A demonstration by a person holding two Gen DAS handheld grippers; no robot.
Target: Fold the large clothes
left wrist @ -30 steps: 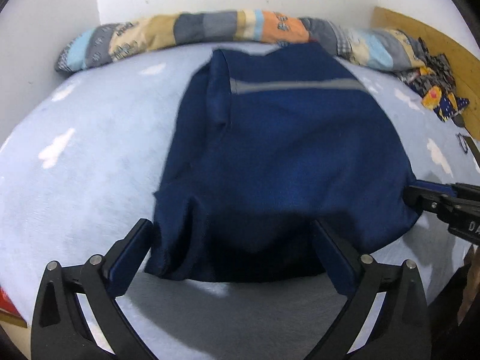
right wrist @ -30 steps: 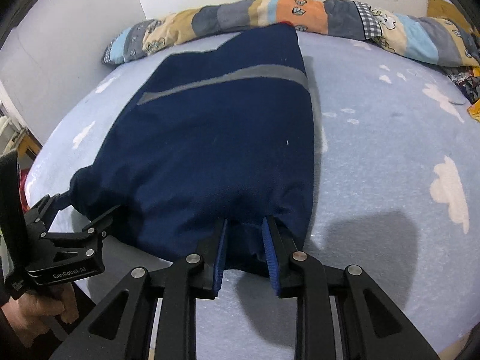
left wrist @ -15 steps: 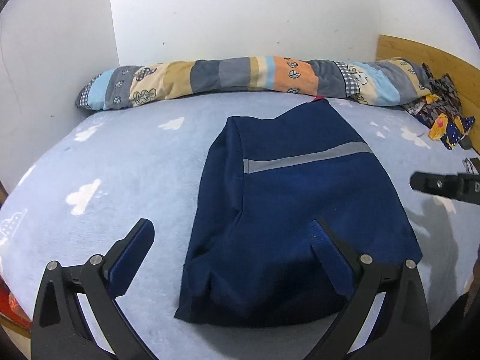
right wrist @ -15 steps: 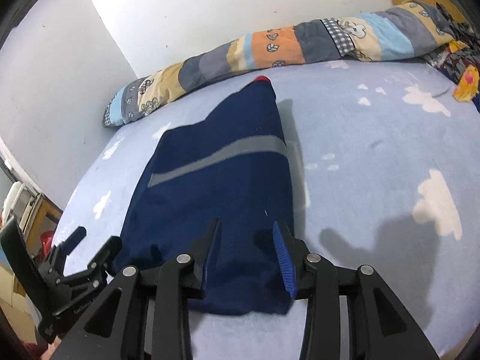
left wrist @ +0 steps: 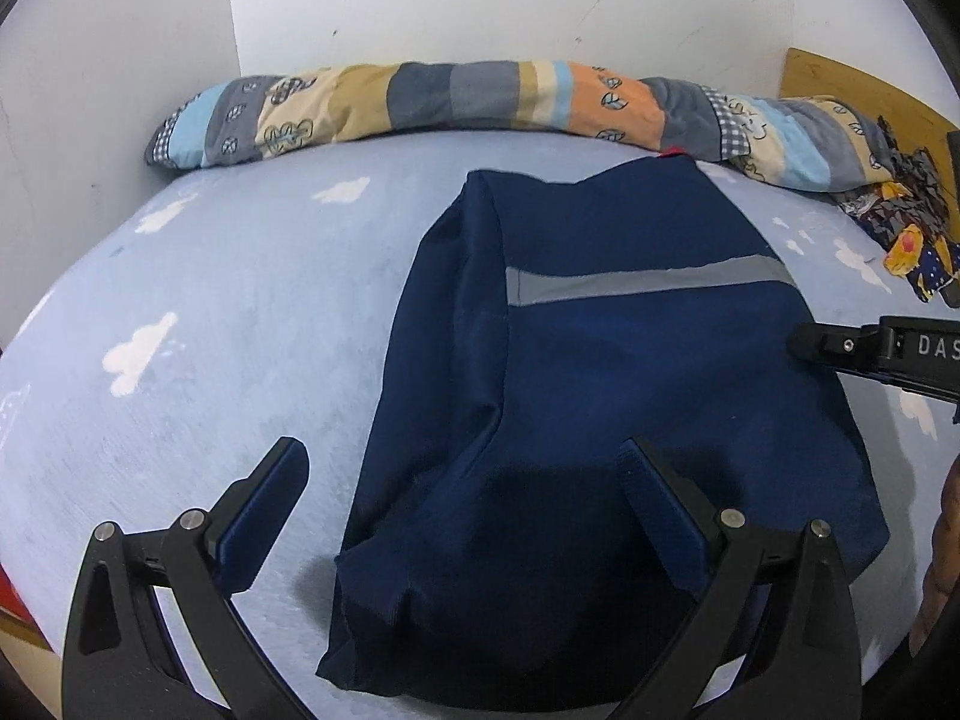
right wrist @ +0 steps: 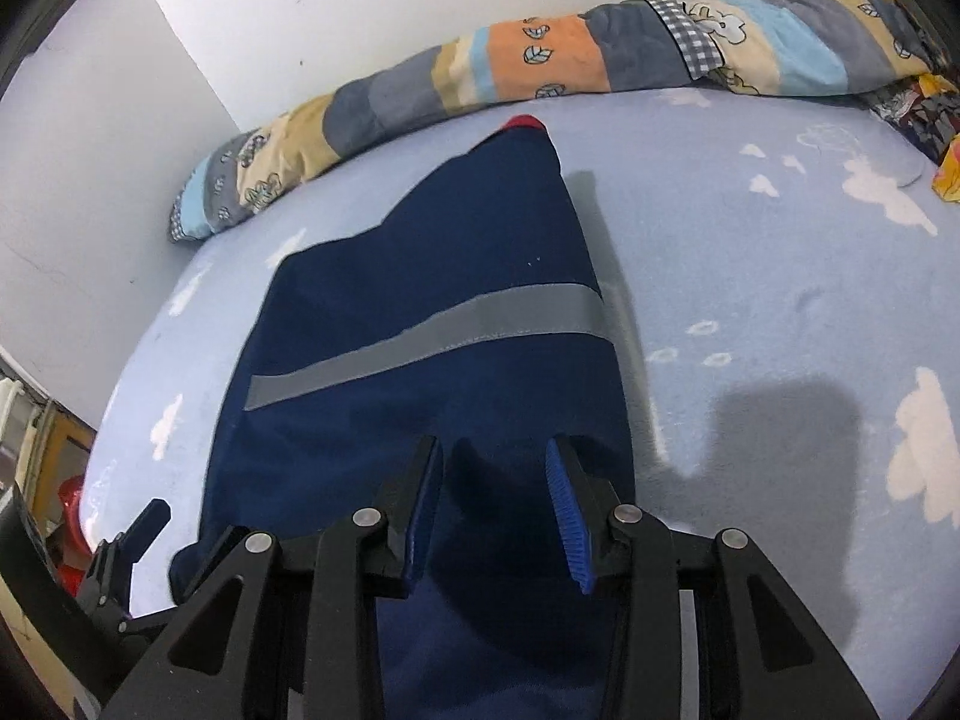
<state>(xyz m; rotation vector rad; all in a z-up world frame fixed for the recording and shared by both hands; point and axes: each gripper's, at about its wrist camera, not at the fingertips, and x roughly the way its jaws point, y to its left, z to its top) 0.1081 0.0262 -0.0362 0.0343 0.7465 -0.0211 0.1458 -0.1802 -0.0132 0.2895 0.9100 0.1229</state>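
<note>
White walls point(left wrist: 480, 0) enclose a bed point(left wrist: 240, 300) covered by a pale blue sheet printed with white clouds; a long patchwork bolster point(left wrist: 456, 96) is laid along its far edge, against the wall.

Left wrist view, left to right: the left gripper point(left wrist: 462, 480) is seen with its jaws spread wide and nothing gripped. Bare sheet lies under the left jaw, while the right jaw is held over the near part of the navy garment point(left wrist: 600, 396); whether the cloth is touched cannot be told. The garment is spread flat on the bed, folded, beginning between the jaws and extending away beyond them toward the bolster. A grey stripe point(left wrist: 648, 285) is shown running across it, beyond the jaws. Past the right jaw, the tip of the right gripper point(left wrist: 804, 345) is seen at the garment's right edge. A crumpled patterned cloth point(left wrist: 906, 228) is seen farther right, by a wooden headboard point(left wrist: 852, 78).

Right wrist view, left to right: the left gripper point(right wrist: 144, 522) appears well to the left of the jaws, at the garment's near left corner. The right gripper point(right wrist: 495, 501) has jaws that have just been opening; they are parted, with the garment's near edge lying below and between them, unpinched. A red patch point(right wrist: 525, 121) is visible at the garment's far tip. Bare sheet is shown to the right of the jaws.
</note>
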